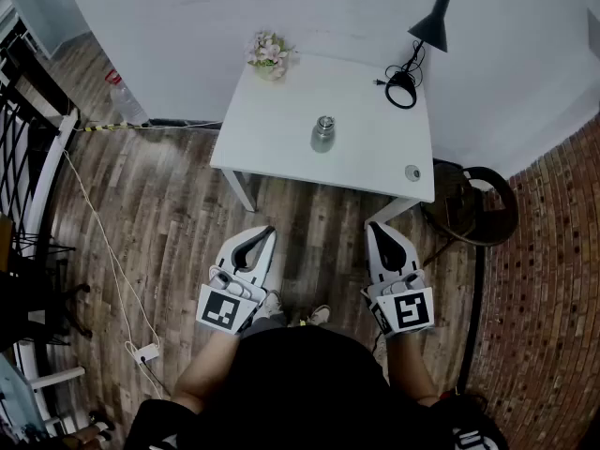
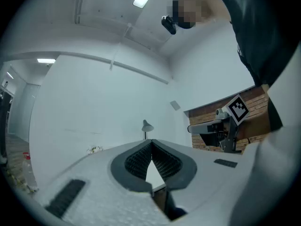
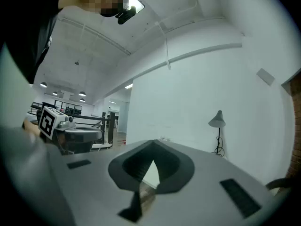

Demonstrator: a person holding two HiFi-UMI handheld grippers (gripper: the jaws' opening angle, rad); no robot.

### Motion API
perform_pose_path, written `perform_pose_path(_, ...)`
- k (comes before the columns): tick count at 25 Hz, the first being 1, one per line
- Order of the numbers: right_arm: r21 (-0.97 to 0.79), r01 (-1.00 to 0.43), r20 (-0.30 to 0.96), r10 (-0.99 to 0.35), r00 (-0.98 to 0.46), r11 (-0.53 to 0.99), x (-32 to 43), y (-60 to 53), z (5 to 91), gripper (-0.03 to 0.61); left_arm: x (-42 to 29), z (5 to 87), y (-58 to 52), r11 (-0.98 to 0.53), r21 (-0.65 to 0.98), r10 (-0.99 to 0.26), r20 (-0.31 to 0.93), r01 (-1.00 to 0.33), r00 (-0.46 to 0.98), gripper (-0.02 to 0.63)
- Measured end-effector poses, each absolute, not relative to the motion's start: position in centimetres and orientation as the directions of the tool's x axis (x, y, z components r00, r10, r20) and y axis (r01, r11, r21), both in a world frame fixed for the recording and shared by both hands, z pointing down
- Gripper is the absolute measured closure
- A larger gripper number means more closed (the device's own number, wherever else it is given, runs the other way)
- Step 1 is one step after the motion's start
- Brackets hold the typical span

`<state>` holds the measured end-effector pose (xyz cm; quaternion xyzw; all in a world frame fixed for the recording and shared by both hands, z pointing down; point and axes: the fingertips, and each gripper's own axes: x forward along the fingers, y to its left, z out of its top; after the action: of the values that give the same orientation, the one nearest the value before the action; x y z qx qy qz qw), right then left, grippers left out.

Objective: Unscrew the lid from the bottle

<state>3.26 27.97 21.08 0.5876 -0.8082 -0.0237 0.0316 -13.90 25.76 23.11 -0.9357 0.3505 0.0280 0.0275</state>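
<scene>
2 sets of fingers are closed and empty: left gripper (image 1: 265, 232) and right gripper (image 1: 374, 226). Well ahead of both, the lidded metal bottle (image 1: 323, 133) stands upright on the white worktop (image 1: 361, 153).

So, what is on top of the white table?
On the table: a bottle with its lid on, flowers at the far left corner, a black lamp far right, a small round thing front right. Nothing is covered; the round thing is too small to name.
</scene>
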Motion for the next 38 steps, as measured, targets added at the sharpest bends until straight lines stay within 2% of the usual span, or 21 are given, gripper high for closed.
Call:
perform_pose_path(13, 0.067, -0.943, 0.011, -0.946, -0.325, 0.325, 6.3, 30.5, 21.4, 0.565, -11.5, 23.5, 27.9, -0.736, -0.026, -0.676, -0.048, -0.677, 0.736, 0.591)
perform_pose_path(23, -0.010, -0.950, 0.075, -0.948, -0.311, 0.311, 9.6, 32.1, 24.8, 0.565, -11.2, 24.8, 28.1, -0.697, -0.048, -0.716, -0.017, -0.716, 0.698, 0.591)
perform_pose_path(33, 0.010, -0.969, 0.118, -0.963, -0.244, 0.247, 11.1, 24.8, 25.9, 0.565, -8.7, 27.2, 19.0, -0.755, 0.002, -0.655, -0.004, -0.655, 0.755, 0.591)
perform_pose_path(38, 0.042, -0.963, 0.111, -0.959, -0.261, 0.267, 9.8, 18.0, 25.0, 0.565, -8.0, 26.5, 12.3, -0.779, 0.002, -0.627, -0.021, -0.627, 0.779, 0.591)
